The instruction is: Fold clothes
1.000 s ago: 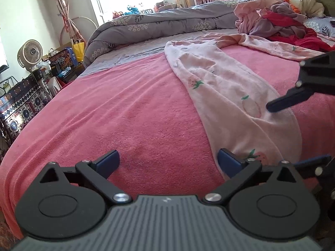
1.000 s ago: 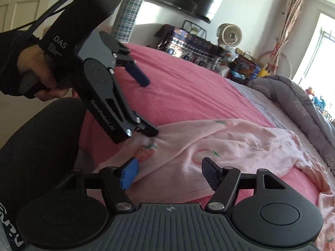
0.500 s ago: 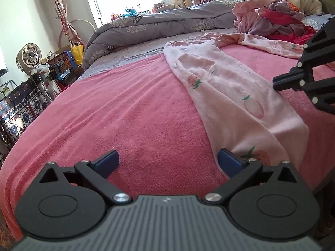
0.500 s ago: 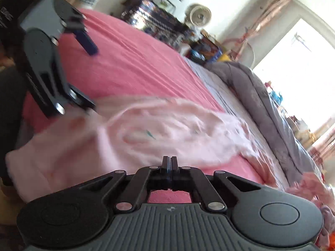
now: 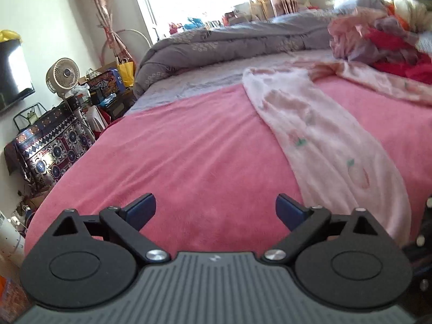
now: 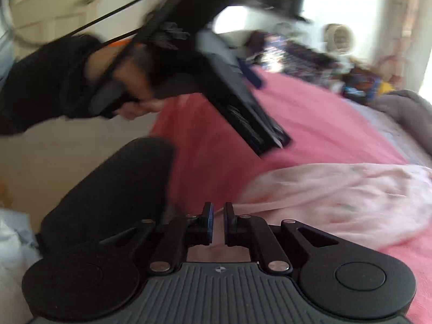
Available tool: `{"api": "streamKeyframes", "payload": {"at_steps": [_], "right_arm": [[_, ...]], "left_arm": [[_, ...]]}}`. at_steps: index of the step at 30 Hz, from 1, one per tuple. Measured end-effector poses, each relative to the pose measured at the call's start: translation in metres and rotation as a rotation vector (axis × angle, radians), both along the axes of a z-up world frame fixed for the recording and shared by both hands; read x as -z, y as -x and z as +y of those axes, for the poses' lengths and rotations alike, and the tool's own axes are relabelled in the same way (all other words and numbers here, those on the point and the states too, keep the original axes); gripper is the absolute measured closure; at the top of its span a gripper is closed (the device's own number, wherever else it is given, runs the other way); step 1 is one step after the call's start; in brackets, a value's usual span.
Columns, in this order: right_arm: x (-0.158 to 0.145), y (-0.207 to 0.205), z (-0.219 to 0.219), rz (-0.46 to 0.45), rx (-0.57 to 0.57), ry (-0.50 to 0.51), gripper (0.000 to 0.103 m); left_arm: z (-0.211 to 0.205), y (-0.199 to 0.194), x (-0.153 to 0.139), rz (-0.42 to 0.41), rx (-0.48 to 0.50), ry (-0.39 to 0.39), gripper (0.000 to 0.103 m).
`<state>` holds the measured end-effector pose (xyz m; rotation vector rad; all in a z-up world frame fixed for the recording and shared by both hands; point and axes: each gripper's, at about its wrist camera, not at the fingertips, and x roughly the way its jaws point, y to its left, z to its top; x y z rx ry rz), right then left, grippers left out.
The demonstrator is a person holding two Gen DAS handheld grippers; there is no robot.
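A long pale pink garment (image 5: 332, 145) printed with strawberries lies stretched along the pink blanket (image 5: 189, 156). My left gripper (image 5: 216, 208) hovers over the bare blanket to the left of the garment's near end. Its jaws are wide and closing, with nothing between them. In the right wrist view my right gripper (image 6: 218, 222) shows a narrow gap and its jaws are opening. The garment's near end (image 6: 351, 197) lies just beyond the tips, and the pads do not press on it. A hand (image 6: 135, 102) holds the blurred left tool above it.
A heap of mixed clothes (image 5: 391, 40) sits at the far right of the bed, beside a rolled grey duvet (image 5: 229, 40). A fan (image 5: 62, 74) and a patterned chest (image 5: 51, 140) stand left of the bed. The person's dark trouser leg (image 6: 116, 189) is at the bed's near edge.
My right gripper went from open over the garment's end to fully shut, and now stands slightly parted. It has left the left wrist view. My left gripper has risen a little.
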<state>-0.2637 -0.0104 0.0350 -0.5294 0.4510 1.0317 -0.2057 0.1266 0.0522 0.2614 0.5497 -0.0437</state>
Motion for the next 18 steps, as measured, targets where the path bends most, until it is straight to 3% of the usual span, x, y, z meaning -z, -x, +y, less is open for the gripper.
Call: {"api": "streamKeyframes", "payload": {"at_steps": [1,3,5,7,9,12,13,15,18], "right_arm": [[-0.005,-0.013,-0.008,-0.022,0.09,-0.021,0.066],[-0.007,-0.043,-0.008,-0.043,0.209,-0.042,0.057],[-0.01,-0.073,-0.009,-0.064,0.328,-0.064,0.057],[-0.009,-0.101,-0.007,-0.085,0.431,-0.068,0.057],[0.012,-0.111,0.003,-0.118,0.428,0.042,0.056],[0.009,-0.117,-0.02,-0.203,0.556,0.123,0.05],[0.008,-0.123,-0.033,-0.208,0.604,0.143,0.043],[0.007,-0.13,-0.052,-0.201,0.649,0.152,0.041],[-0.004,-0.128,-0.05,-0.314,0.741,0.191,0.047]], "left_arm": [[-0.002,-0.006,-0.003,-0.006,0.026,0.03,0.006],[-0.007,-0.017,-0.005,-0.016,0.074,0.076,0.006],[-0.025,-0.033,0.01,-0.009,0.089,0.005,0.006],[-0.038,-0.037,0.039,-0.042,0.069,-0.168,0.003],[-0.043,-0.035,0.053,-0.076,0.034,-0.277,0.0],[-0.034,-0.032,0.052,-0.074,0.004,-0.312,0.0],[-0.032,-0.032,0.052,-0.077,0.007,-0.311,0.0],[-0.028,-0.035,0.047,-0.069,0.006,-0.305,0.0],[-0.025,-0.043,0.024,-0.141,-0.116,-0.336,0.009]]}}
